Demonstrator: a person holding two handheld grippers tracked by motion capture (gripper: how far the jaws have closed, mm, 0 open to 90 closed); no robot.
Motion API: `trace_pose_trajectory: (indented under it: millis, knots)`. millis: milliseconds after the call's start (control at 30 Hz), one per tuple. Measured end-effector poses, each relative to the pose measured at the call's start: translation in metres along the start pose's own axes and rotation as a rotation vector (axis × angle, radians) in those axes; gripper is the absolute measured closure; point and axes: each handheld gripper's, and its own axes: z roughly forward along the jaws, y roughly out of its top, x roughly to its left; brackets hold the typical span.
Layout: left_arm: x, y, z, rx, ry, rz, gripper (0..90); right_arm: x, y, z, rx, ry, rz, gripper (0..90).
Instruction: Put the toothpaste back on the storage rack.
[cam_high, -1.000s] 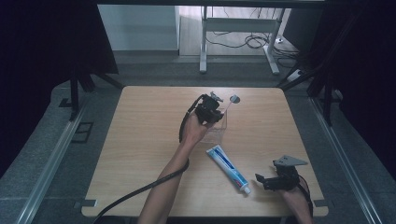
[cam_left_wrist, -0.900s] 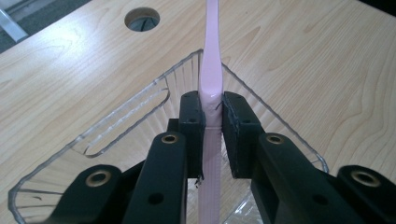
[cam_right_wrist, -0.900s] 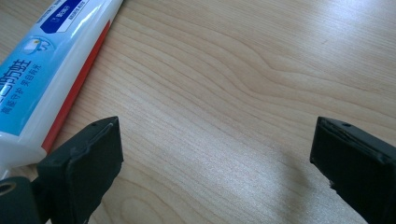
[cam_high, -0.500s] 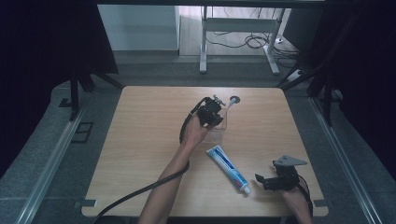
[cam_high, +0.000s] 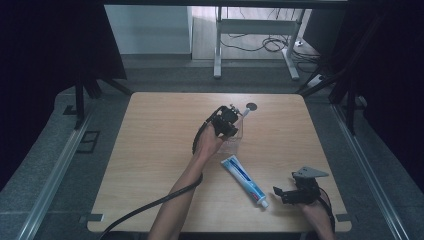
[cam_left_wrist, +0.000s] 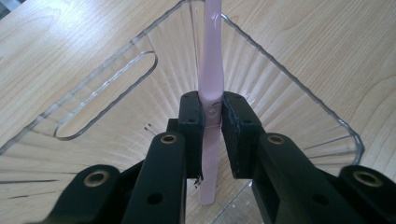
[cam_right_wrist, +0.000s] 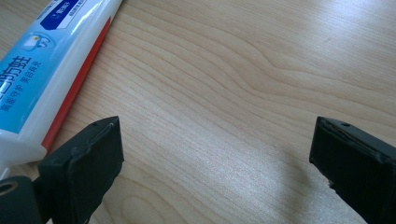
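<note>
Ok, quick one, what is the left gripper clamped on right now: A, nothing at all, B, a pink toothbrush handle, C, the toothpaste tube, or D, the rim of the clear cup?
B: in the left gripper view the left gripper has its jaws shut on the pink toothbrush handle over the clear cup, while the toothpaste tube lies apart on the table.

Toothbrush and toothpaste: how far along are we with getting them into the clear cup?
In hand: the left gripper is shut on the pink toothbrush, which reaches into the clear cup. Left: the toothpaste tube lies on the table beside the open right gripper.
</note>
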Motion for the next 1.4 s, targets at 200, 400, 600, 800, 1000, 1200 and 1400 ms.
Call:
trace_pose_trajectory:
  millis: [200, 400, 600, 800, 1000, 1200, 1400]
  knots:
    - [-0.001, -0.001, 0.000, -0.011, 0.002, -0.005, 73.0, 0.000, 0.000, 0.000, -0.001, 0.001, 0.000, 2.9]
    - [-0.002, 0.000, -0.003, -0.028, 0.003, -0.007, 68.1, 0.000, 0.000, 0.000, -0.001, 0.002, -0.001, 3.0]
    - [-0.001, 0.001, -0.011, -0.043, 0.006, -0.006, 63.0, 0.000, 0.000, 0.000, 0.000, 0.002, -0.003, 3.0]
    - [-0.001, 0.000, -0.020, -0.076, 0.000, -0.021, 57.1, 0.000, 0.000, 0.000, 0.002, 0.001, -0.004, 3.1]
    - [0.000, -0.002, -0.030, -0.105, -0.013, -0.029, 51.9, 0.000, 0.000, 0.000, 0.002, 0.001, -0.003, 3.1]
    - [0.000, -0.005, -0.042, -0.135, -0.025, -0.031, 44.9, 0.001, 0.000, 0.000, 0.004, 0.001, -0.004, 3.1]
    - [0.001, -0.012, -0.051, -0.150, -0.033, -0.026, 38.1, 0.001, 0.000, 0.000, 0.004, -0.001, -0.005, 3.1]
